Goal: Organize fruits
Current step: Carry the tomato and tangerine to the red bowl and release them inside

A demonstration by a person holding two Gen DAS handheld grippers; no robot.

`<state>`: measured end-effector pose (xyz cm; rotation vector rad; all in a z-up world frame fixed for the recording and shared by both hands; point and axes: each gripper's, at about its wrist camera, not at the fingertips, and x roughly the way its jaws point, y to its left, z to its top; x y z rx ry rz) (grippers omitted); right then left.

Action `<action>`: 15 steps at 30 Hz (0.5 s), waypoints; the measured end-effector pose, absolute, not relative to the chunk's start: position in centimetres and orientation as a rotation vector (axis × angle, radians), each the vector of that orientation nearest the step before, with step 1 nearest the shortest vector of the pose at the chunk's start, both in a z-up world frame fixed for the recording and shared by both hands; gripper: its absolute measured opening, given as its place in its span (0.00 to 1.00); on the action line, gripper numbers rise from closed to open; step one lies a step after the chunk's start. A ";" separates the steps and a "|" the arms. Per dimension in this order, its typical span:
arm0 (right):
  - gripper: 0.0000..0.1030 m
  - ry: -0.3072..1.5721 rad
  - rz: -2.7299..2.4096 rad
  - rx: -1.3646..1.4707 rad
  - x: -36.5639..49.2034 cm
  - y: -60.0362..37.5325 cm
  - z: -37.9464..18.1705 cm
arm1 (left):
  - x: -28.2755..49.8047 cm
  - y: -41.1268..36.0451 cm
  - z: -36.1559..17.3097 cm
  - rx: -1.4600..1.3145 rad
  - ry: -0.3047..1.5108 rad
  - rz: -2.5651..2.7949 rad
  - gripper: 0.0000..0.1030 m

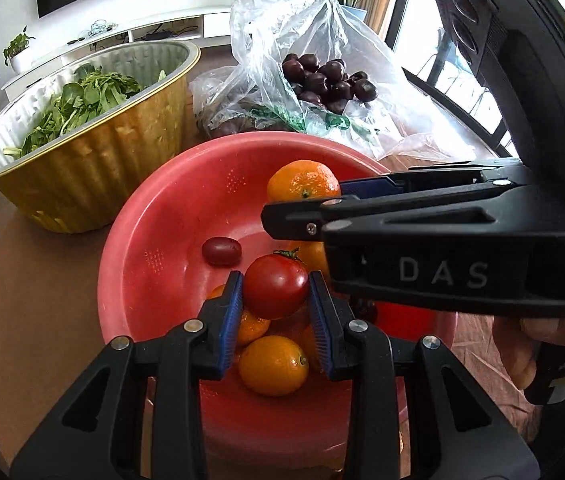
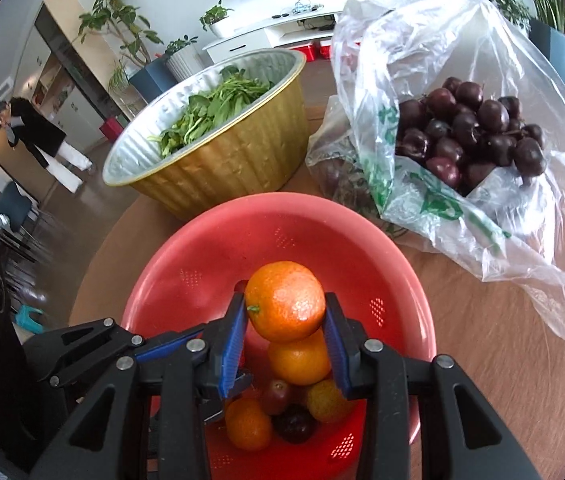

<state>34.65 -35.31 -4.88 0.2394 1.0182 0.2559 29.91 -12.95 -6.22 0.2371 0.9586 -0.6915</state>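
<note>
Two fruits are in grip right now, both over the round pink plastic colander bowl [image 1: 150,216] on the brown counter [image 2: 482,320]. The left gripper [image 1: 275,300] is closed narrow on a small round red tomato [image 1: 275,286], blue pads touching its flanks at about mid-height, green calyx at its top. The right gripper [image 2: 285,338] is pinched on a round orange mandarin [image 2: 285,300], pads on opposite sides, stem end facing the left pad. In the left wrist view the right gripper crosses just above and to the right of the tomato. Handling, as a judgement: the tomato is light, thin-skinned, glossy and probably wet, so it could slip or bruise; hold across the widest part with minimum squeeze and keep off the calyx. The mandarin looks a bit heavier, with a pebbled peel that gives better friction and some give; an equator grip is fine. Below the left gripper sit loose kumquat-like orange fruits [image 1: 273,365], and ahead of it a dark red grape [image 1: 221,250]. All of them are round, so they will roll if bumped on release. Beyond the bowl, ahead of both grippers: a gold foil tub of leafy greens [image 2: 218,168] and a crinkly clear plastic bag of dark cherries [image 2: 470,128], which is floppy and gives no firm edge.
</note>
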 end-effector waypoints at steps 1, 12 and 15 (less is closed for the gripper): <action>0.39 1.018 0.254 0.221 34.7 -35.1 -4.9 | 29.9 -13.0 -6.2 0.235 0.958 -0.690 0.29; 0.40 1.014 0.216 0.088 35.2 -33.3 -5.6 | 29.6 -13.0 -6.3 0.255 0.942 -0.672 0.56; 0.40 1.007 0.212 0.075 35.3 -33.1 -5.6 | 29.7 -12.8 -6.3 0.247 0.933 -0.653 0.66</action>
